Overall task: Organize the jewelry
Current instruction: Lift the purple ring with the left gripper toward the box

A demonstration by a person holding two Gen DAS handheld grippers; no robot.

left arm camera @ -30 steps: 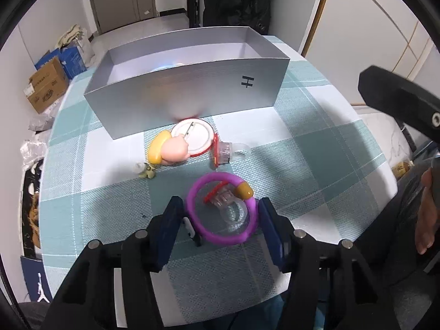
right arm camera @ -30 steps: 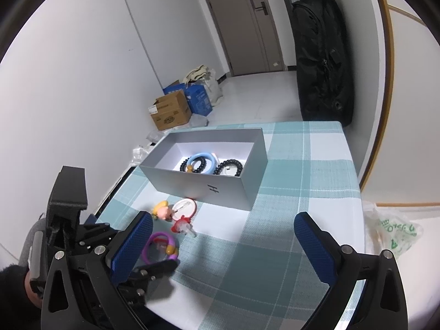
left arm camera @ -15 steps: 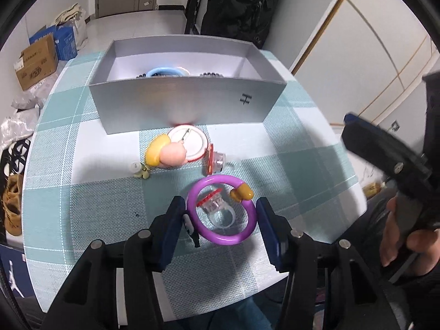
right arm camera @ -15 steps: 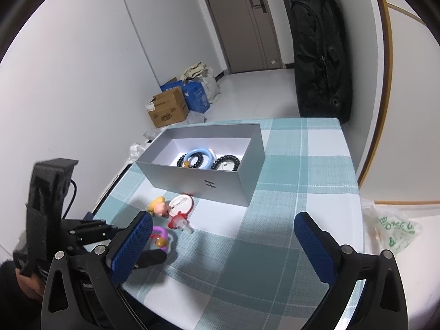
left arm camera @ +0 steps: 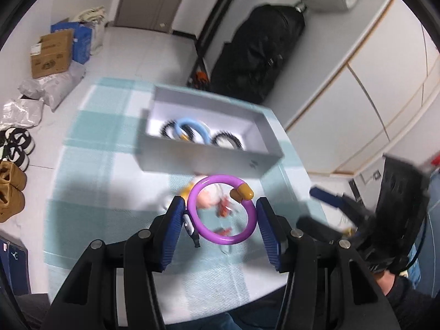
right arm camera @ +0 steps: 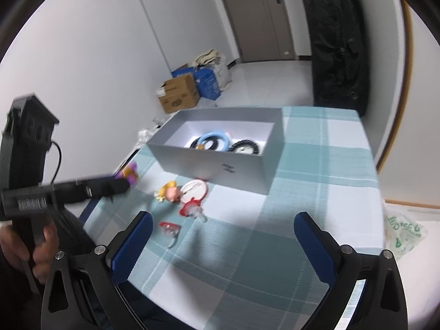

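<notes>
My left gripper is shut on a purple bracelet with an orange bead and holds it in the air above the table. The same gripper shows in the right wrist view, left of the table items, with the bracelet at its tip. The grey box stands behind and holds a light blue ring and black beaded bracelets. My right gripper is open and empty over the near table.
On the checked tablecloth lie a yellow and pink figure, a round white and red piece, a red-topped clear piece and a small red clip. Cardboard boxes, bags and shoes sit on the floor.
My left gripper has lifted the purple bracelet off the table and moved it up, toward the box. The clear ring piece that lay inside the bracelet stays on the table. The right gripper has shifted slightly.
</notes>
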